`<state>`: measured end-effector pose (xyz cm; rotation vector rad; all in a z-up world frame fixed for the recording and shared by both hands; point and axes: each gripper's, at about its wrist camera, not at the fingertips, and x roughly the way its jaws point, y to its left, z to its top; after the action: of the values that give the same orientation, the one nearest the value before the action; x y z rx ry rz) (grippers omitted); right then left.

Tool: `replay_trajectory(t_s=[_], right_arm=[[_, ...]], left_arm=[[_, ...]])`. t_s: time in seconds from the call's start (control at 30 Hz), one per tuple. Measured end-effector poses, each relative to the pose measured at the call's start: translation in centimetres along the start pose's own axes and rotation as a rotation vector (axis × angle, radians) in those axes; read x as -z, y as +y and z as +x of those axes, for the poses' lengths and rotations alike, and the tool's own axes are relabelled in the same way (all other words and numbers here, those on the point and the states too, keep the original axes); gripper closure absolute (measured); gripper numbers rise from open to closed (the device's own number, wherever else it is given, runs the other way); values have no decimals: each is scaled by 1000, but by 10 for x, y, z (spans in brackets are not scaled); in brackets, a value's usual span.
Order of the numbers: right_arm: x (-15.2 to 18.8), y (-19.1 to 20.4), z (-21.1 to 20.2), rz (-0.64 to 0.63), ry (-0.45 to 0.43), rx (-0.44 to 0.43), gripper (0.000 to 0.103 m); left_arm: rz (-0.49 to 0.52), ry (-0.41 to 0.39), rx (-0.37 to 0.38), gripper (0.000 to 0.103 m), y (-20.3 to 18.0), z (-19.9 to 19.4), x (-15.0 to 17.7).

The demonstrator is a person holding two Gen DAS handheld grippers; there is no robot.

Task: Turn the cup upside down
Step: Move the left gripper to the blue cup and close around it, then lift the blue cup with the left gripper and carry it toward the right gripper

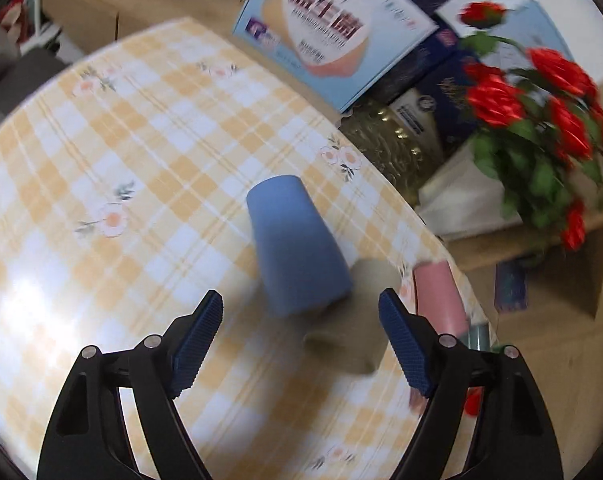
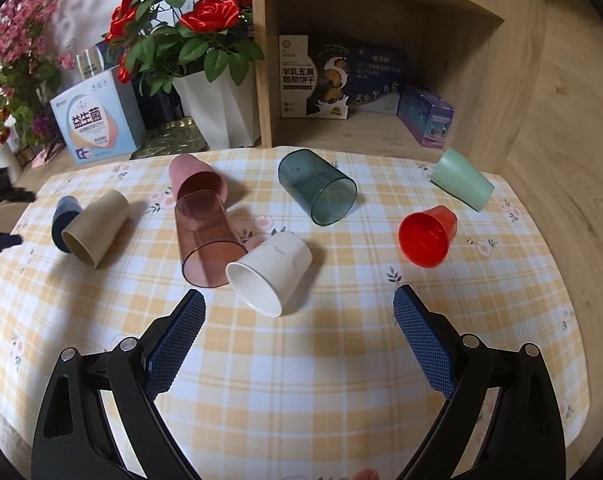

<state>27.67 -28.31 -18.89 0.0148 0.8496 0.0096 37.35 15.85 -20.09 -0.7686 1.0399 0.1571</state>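
Blue cup (image 1: 297, 246) stands mouth-down on the checked surface (image 1: 141, 152), just ahead of the left tool (image 1: 301, 322), whose jaws are spread wide and grip nothing; a tan cup (image 1: 355, 316) lies on its side beside it. Right tool (image 2: 299, 312) is likewise released, hovering near a white cup (image 2: 271, 278) lying on its side, with a red cup (image 2: 427, 236) farther right.
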Motion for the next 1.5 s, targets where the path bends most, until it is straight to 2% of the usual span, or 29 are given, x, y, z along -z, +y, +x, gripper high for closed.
replay_trajectory(t_s=[0.17, 0.27, 0.4, 0.5, 0.73, 0.8, 1.03, 1.2, 1.3, 1.4, 1.5], right_arm=[[0, -6, 13, 5, 23, 3, 11], [2, -10, 20, 22, 44, -4, 11], [2, -12, 24, 41, 52, -14, 11], [1, -11, 25, 36, 48, -16, 11], [2, -9, 25, 28, 51, -18, 11], [2, -9, 25, 31, 48, -28, 11], [2, -10, 14, 45, 22, -34, 11], [5, -8, 10, 65, 17, -46, 11], [9, -3, 9, 66, 21, -65, 11], [13, 1, 7, 71, 23, -86, 11], [16, 3, 2, 83, 22, -107, 11]], left_arm=[[-92, 38, -24, 27, 1, 36, -21], [-79, 30, -9, 28, -4, 44, -25], [-112, 51, -36, 28, -1, 59, -29], [-96, 50, -87, 28, -2, 68, -30], [-82, 92, -137, 28, -8, 86, -28], [-69, 99, -158, 33, -9, 91, -26], [-54, 27, -132, 35, 7, 74, -27], [-17, 17, -161, 35, 32, 49, -25], [23, 7, -171, 36, 45, 29, -15], [122, -12, -194, 36, 50, 8, 3], [135, 17, -180, 36, 61, -5, 22]])
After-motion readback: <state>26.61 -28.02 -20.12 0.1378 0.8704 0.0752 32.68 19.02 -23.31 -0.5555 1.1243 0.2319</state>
